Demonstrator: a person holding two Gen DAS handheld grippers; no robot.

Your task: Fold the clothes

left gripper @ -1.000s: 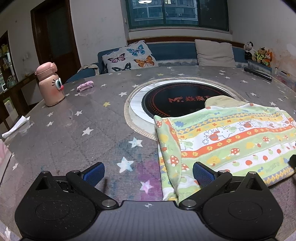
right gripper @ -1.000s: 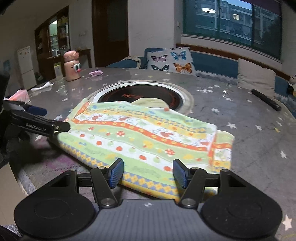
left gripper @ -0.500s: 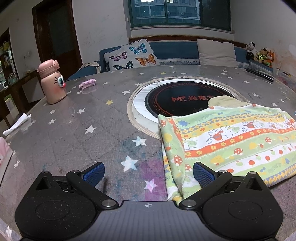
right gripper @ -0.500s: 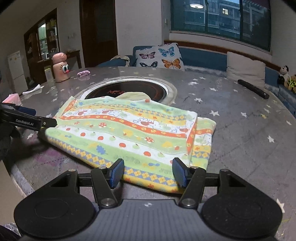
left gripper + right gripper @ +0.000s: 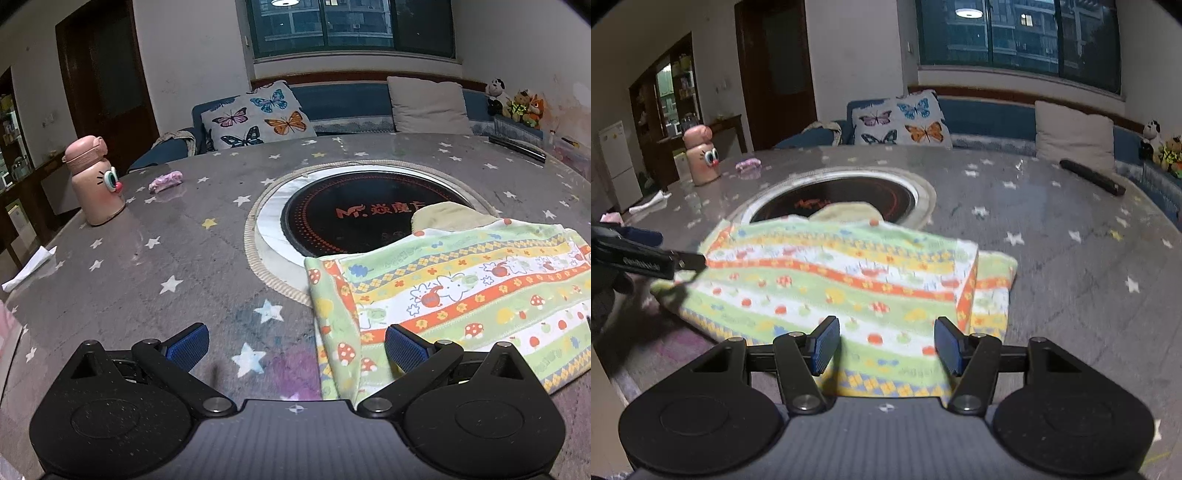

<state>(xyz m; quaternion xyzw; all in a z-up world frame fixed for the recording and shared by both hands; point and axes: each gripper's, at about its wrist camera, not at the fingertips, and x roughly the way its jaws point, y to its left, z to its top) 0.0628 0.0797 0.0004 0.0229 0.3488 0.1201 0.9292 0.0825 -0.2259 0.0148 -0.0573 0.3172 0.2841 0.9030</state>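
Where the counter (image 5: pixel 110 280) runs off to the far left, a white paper scrap (image 5: pixel 27 266) lies near its edge, and just right of it a pink bottle (image 5: pixel 95 181) with a cartoon eye stands upright; a small pink bundle (image 5: pixel 165 181) sits a little further right, apart from both. The left gripper (image 5: pixel 295 345) hangs over the starred cover with its jaws wide and nothing between the blue pads; its right pad (image 5: pixel 402 349) is above the cloth's near left corner, though whether it touches the fabric cannot be told. At mid-counter a round black hob (image 5: pixel 351 218) is sunk in a pale ring. The cloth (image 5: pixel 461 291), striped green, yellow, white and orange with mushrooms and apples, lies folded flat on the right half of the counter, its far edge reaching over the hob's near right rim, with a plain yellowish flap (image 5: pixel 447 216) showing behind it. From the right wrist view the left gripper (image 5: pixel 683 260) shows at the cloth's left corner, and the cloth (image 5: pixel 849 280) ends on its right in a doubled edge with a lower layer sticking out beyond it. The right gripper (image 5: pixel 884 345) hovers over the cloth's near edge, jaws about half open, pads clear of the fabric and gripping nothing. Far right, a dark bar (image 5: pixel 1091 177) lies on the counter, well apart from the cloth
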